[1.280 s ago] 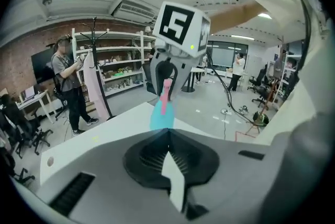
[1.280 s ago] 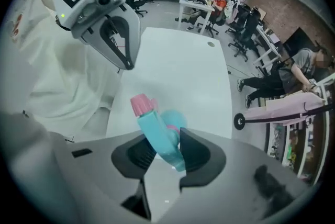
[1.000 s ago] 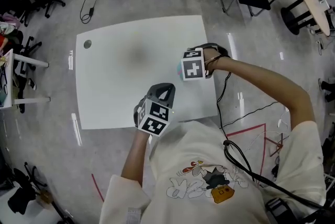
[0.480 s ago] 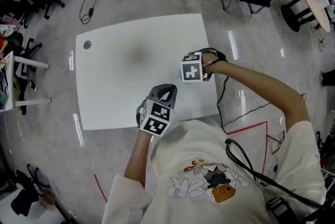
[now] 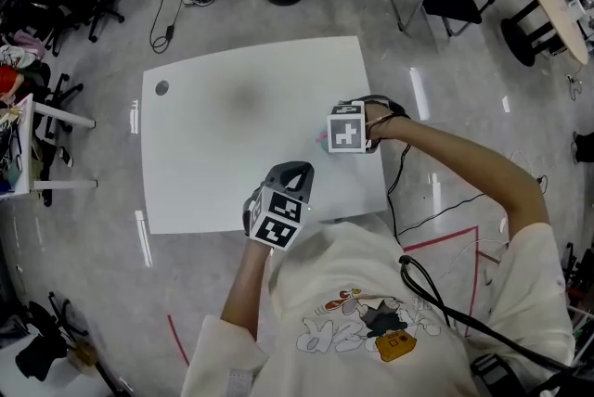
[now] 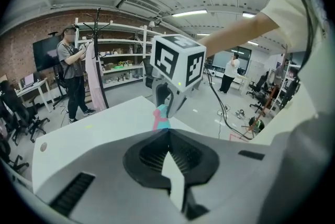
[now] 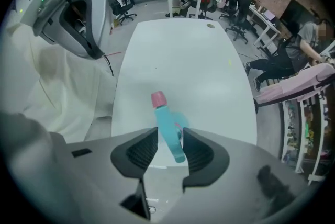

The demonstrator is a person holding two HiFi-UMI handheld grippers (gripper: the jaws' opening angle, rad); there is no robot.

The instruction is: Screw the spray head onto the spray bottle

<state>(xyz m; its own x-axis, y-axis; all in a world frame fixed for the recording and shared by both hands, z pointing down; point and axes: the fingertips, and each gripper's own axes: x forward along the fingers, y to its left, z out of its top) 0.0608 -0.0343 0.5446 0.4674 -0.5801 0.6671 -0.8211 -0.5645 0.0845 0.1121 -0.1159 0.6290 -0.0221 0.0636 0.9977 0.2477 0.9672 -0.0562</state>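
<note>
- Two tongs are in your hands, both over the near right part of the white tabletop (image 5: 232, 117), close to its front edge.
- Your right tongs (image 7: 170, 136) point straight down. Their jaws stand partway apart and grip the teal spray head (image 7: 167, 129), with one pad on each side of it.
- The head's pink nozzle (image 7: 158, 98) sticks out clear of the pads.
- A paler teal round shape just under the head may be the bottle (image 7: 182, 117). The tongs hide most of it, so you cannot be sure from here.
- Your left tongs (image 6: 168, 133) are clenched tight with nothing between the jaws. They tilt downward and aim at the right tongs.
- The left tongs sit near the right ones, on the side nearer your body, and are apart from the spray head.
- In the left gripper view, the teal and pink piece shows just below the right tongs' tips. Whether it touches the tabletop cannot be told.
</note>
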